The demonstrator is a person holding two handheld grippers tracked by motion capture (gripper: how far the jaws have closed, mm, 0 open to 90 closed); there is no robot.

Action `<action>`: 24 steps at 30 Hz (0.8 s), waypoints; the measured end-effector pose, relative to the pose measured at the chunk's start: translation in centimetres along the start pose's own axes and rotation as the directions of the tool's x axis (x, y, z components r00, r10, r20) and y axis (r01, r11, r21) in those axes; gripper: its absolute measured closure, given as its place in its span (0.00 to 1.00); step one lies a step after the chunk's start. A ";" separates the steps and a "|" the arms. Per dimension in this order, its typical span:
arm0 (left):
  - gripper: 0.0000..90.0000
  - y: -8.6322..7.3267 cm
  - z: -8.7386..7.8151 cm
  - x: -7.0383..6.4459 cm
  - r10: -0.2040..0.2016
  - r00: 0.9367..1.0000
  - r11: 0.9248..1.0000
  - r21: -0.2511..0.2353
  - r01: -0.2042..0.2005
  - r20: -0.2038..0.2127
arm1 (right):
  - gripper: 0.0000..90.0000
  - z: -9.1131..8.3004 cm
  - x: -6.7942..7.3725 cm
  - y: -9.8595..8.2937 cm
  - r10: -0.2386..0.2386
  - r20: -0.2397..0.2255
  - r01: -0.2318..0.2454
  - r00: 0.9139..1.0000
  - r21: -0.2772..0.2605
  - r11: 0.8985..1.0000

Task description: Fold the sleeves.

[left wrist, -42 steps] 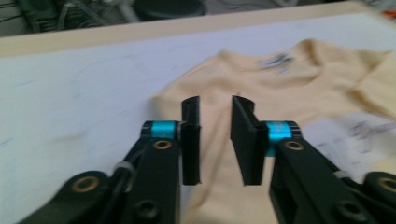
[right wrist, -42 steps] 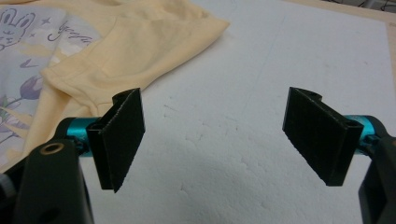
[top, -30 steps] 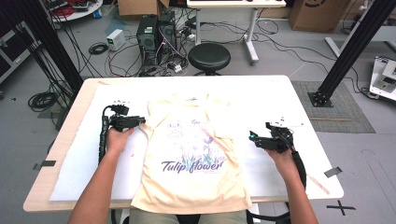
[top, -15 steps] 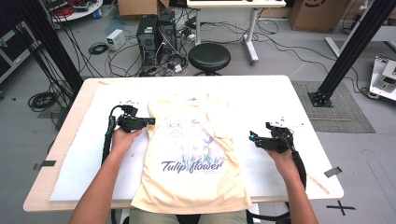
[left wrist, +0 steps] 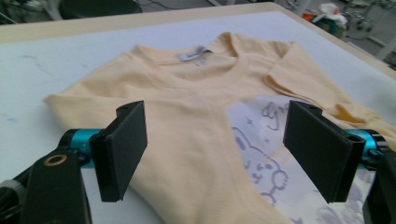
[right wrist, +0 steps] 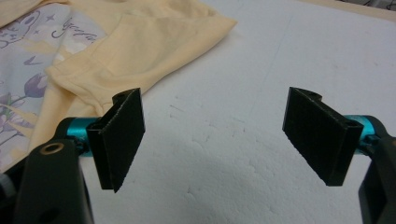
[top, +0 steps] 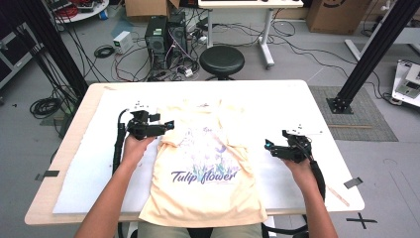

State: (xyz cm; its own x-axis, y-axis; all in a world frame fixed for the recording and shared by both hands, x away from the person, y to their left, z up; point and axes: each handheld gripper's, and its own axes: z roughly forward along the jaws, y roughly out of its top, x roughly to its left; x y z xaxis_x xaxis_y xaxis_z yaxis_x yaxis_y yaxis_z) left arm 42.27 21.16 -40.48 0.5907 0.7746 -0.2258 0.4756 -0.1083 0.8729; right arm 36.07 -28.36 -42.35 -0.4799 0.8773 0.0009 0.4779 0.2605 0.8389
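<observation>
Left gripper (top: 168, 124) spread wide over folded sleeve (left wrist: 154, 140), frame centre; right gripper (top: 268, 146) released. Pinch both fabric layers together.

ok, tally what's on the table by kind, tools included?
T-shirt: 1, pale yellow with a purple print
White sheet under it: 1
Tools: 2, left tool and right tool, both open
Total: 4
</observation>
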 end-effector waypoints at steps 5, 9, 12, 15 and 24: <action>0.24 -0.2 -0.7 0.3 0.041 0.994 0.999 -0.020 -0.043 -0.103 | 0.24 0.1 -0.1 0.6 -0.003 -0.002 0.003 1.000 0.004 1.000; 0.24 -0.1 -1.4 0.4 0.056 0.990 0.996 -0.058 -0.064 -0.129 | 0.24 0.2 -0.3 1.3 -0.016 -0.011 0.016 1.000 0.008 1.000; 0.24 0.2 -2.0 0.3 0.070 0.988 0.993 -0.088 -0.082 -0.139 | 0.24 0.2 -0.7 2.2 -0.020 -0.024 0.021 1.000 0.014 1.000; 0.24 0.5 -2.4 0.4 0.071 0.986 0.991 -0.104 -0.087 -0.151 | 0.24 0.2 -0.8 2.7 -0.021 -0.028 0.022 0.999 0.021 1.000; 0.24 0.6 -3.1 0.9 0.028 0.993 0.991 -0.128 -0.043 -0.117 | 0.24 0.1 -0.9 3.2 -0.010 -0.050 0.011 0.999 0.021 1.000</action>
State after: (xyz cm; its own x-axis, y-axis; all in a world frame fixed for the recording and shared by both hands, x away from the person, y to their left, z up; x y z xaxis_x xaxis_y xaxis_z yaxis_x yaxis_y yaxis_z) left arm 41.03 23.71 -38.84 0.5238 0.8387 -0.1490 0.3621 -0.0609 0.9301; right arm 38.08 -28.25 -39.67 -0.5204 0.8537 0.0198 0.4878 0.2782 0.8274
